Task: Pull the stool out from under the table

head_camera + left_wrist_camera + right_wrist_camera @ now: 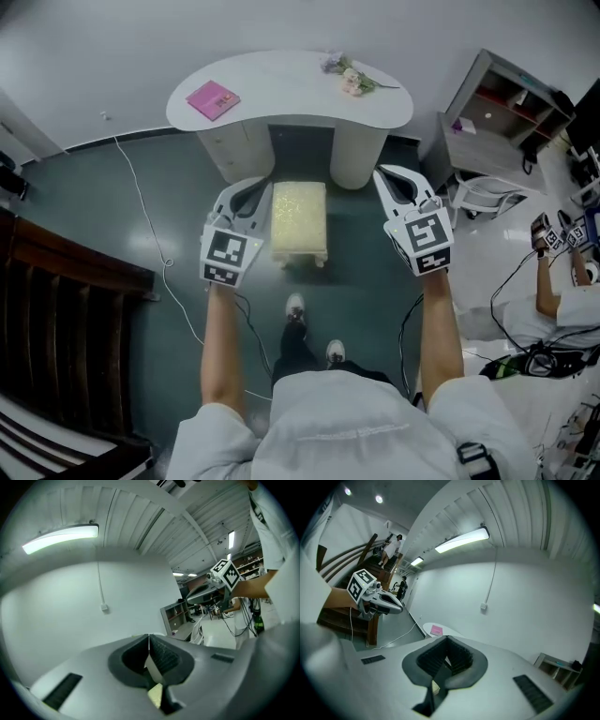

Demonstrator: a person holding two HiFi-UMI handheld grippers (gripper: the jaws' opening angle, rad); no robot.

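Observation:
The stool (298, 217), with a cream cushion and pale legs, stands on the dark floor in front of the white table (281, 84), its far end at the table's edge. My left gripper (251, 187) hovers shut just left of the stool, holding nothing. Right of the stool, a little apart from it, my right gripper (390, 175) is also shut and holds nothing. In the left gripper view the jaws (149, 641) meet in a thin line and point up at the wall. The right gripper view shows its jaws (447, 642) closed too, and the table (440, 631) beyond them.
A pink book (213, 98) and flowers (352, 79) lie on the table. A grey shelf unit (497, 112) stands at the right, dark wooden stairs (56, 300) at the left. A white cable (141, 202) runs across the floor. A person's arm (546, 281) shows at the right edge.

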